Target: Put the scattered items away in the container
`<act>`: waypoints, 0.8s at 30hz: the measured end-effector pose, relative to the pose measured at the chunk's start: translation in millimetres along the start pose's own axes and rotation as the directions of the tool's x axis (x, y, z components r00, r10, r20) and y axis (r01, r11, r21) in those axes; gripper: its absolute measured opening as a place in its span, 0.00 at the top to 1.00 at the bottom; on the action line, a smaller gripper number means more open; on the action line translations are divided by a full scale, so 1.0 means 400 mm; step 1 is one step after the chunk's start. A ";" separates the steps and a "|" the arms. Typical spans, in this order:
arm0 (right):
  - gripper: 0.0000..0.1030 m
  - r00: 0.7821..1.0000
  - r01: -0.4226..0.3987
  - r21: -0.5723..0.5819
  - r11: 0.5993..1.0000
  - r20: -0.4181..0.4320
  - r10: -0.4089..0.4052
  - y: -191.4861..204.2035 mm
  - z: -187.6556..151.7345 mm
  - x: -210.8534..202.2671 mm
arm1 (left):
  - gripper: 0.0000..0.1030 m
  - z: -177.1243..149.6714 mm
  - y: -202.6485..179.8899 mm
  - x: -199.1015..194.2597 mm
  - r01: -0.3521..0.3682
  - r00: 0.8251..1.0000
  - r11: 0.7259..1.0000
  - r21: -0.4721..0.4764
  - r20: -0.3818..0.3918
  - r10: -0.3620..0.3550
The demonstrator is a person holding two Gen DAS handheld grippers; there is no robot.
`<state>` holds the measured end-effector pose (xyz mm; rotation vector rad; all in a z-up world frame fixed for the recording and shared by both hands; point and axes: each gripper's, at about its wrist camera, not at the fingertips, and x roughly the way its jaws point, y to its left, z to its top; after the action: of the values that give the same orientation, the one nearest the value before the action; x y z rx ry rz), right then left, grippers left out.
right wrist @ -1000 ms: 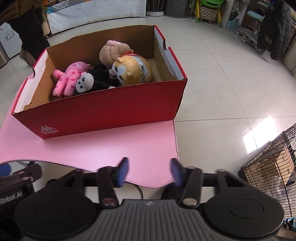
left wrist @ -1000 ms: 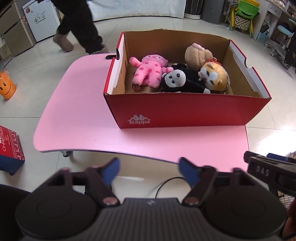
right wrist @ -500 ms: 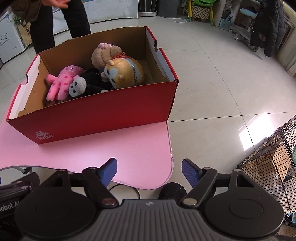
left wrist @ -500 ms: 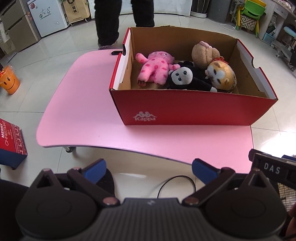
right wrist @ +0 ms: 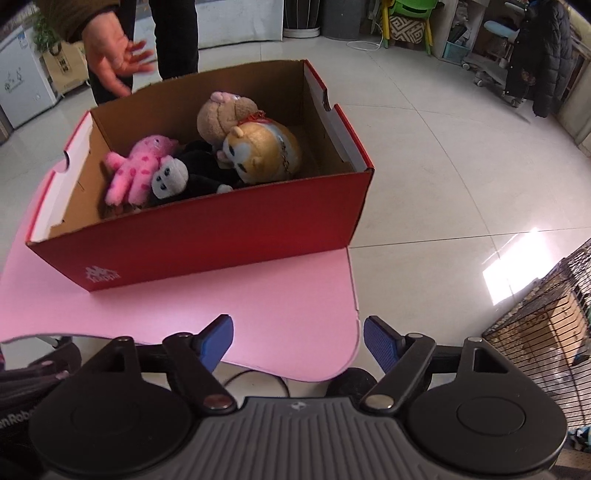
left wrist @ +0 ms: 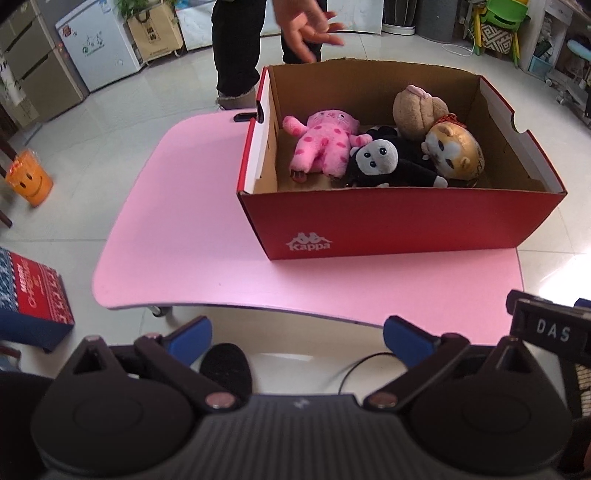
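four toys [left wrist: 380, 155] are seen inside the box [left wrist: 402, 229]; tabletop [left wrist: 184, 229] bare. left gripper [left wrist: 297, 334] jaws released wide, right gripper [right wrist: 298, 343] jaws opening, nothing between. both are best kept clear, hand [left wrist: 306, 27] is near.

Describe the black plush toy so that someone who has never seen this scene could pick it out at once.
On the pink table stands an open red shoebox holding four plush toys. The black monkey plush lies near the front wall, between the pink spotted plush and the orange cat plush. It alone is black, with a grey face.
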<state>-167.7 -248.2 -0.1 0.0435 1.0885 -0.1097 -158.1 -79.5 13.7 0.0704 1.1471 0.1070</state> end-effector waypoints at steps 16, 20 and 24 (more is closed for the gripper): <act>0.22 0.996 -0.052 0.036 0.998 0.079 0.049 -0.017 0.024 -0.050 | 0.00 0.007 0.072 0.001 -0.005 1.000 1.000 -0.010 0.022 0.005; 0.21 0.995 -0.028 0.046 0.999 0.099 0.024 -0.044 0.064 -0.055 | 0.00 0.029 0.104 0.020 0.011 1.000 0.999 -0.050 0.011 -0.010; 0.20 0.993 0.010 0.036 0.999 0.114 -0.014 -0.064 0.104 -0.040 | 0.00 0.048 0.117 0.022 -0.001 1.000 0.999 -0.038 0.030 0.002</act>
<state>-141.3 -276.1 34.0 0.0618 0.9727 -0.1410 -139.4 -32.0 18.6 0.0389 1.1148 0.1282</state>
